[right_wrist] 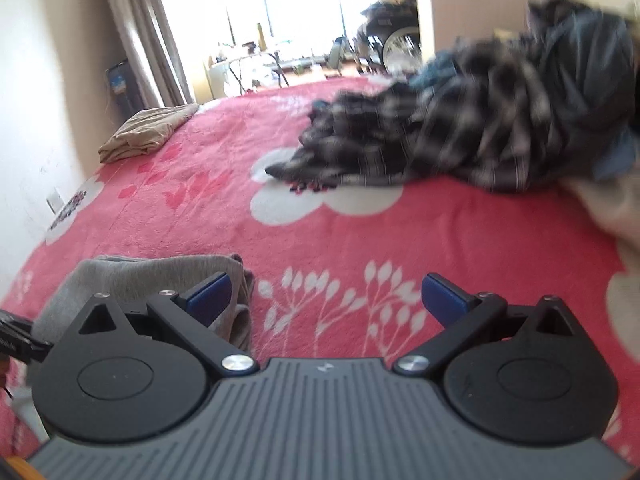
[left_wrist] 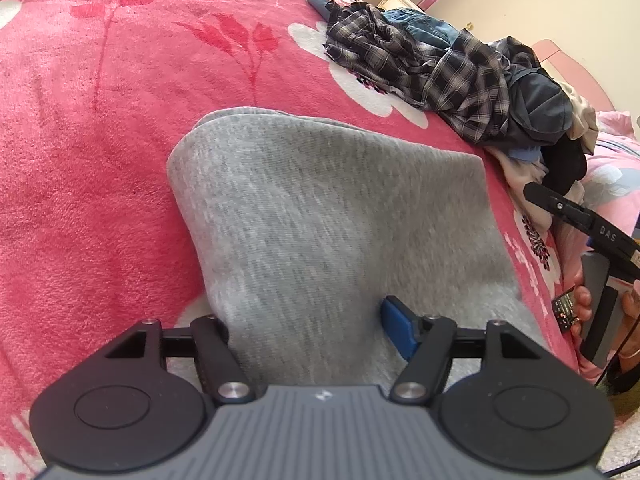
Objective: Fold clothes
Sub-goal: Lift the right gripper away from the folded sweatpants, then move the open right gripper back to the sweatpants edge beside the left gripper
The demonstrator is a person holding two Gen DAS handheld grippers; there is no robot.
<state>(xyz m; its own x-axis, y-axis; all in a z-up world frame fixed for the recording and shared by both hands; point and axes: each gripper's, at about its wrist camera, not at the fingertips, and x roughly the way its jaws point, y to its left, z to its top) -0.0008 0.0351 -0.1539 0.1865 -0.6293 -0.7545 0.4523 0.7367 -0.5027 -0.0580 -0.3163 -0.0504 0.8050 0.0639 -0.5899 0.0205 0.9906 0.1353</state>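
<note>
Two fuzzy layers of grey knit garment (left_wrist: 332,216) bunch between the left gripper (left_wrist: 308,320)'s parted fingers; right gripper (right_wrist: 324,296)'s gape empty.

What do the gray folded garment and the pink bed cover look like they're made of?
The gray garment looks like a heathered knit, maybe cotton fleece or jersey: mottled matte gray, soft rounded fold edges. The pink bed cover looks like plush fleece, likely synthetic: a fuzzy nap with brush marks and printed white flowers.

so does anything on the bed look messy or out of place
Yes: a tangled heap of unfolded clothes, a plaid shirt on top, sprawls across the far right of the pink blanket. By contrast the grey garment lies folded, and so does the tan one in the far corner.
</note>
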